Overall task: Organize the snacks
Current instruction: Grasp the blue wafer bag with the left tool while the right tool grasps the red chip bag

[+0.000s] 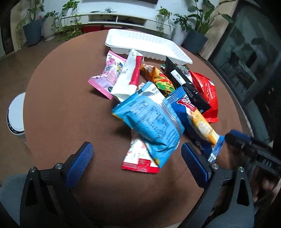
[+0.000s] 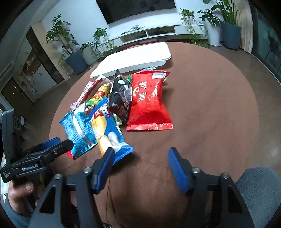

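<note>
A round brown table point(image 2: 202, 108) holds a heap of snack packets before a white tray point(image 2: 133, 59). A red bag point(image 2: 149, 103) lies flat on the right. The right gripper point(image 2: 140, 154) hangs with jaws apart, its left pad beside a blue packet point(image 2: 112, 133). The left gripper point(image 2: 58, 143) enters from the left by a light blue packet point(image 2: 77, 128)

Dim indoor light, soft shadows, fisheye-warped edges.

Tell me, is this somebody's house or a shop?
Most likely a home living room. A big dark wall-mounted television screen hangs above a long low white media shelf, leafy potted houseplants line the wall, and the snack packets lie on a round brown table.
</note>
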The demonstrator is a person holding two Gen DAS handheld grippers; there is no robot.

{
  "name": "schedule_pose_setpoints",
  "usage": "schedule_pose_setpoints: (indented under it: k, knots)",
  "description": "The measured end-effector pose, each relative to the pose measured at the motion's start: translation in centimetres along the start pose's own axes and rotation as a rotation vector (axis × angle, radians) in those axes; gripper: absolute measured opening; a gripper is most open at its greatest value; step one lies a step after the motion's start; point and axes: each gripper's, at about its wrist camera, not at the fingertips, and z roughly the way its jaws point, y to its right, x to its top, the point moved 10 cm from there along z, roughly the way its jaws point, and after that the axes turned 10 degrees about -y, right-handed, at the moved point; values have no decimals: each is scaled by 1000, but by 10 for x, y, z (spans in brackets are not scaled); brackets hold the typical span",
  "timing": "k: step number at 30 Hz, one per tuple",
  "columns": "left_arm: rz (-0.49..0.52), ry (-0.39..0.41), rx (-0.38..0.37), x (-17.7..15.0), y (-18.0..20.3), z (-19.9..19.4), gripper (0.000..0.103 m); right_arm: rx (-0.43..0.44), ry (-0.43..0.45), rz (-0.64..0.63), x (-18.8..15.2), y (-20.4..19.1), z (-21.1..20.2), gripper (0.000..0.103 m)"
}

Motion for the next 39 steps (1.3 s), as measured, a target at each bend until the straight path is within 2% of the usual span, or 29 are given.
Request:
schedule_pose_setpoints:
  k: [6,13,20,27,29,35,38,39]
  knots:
    - [37,15,13,6,-11,-10,101,-34,37,-29,29,6,-2,65]
    - [64,17,-24,0,-4,-15,101,-60,32,-38,67,10,19,65]
    - [56,16,-38,-4,6,-9,100,-84,-1,-35,78,17,38,65]
    - [30,7,-25,1,9,1,97,-48,-42,-44,84,13,59,64]
    - [24,11,-19,4,10,1,97,-22,-52,-29,82,14,62,58]
    - [9,13,-17,13,13,6,97,2,-27,-25,82,18,60,53]
    - [-5,4,-14,16,13,11,95,15,-15,-27,80,20,57,38]
    - [-6,2,-11,14,13,11,95,18,-12,-26,80,21,56,37]
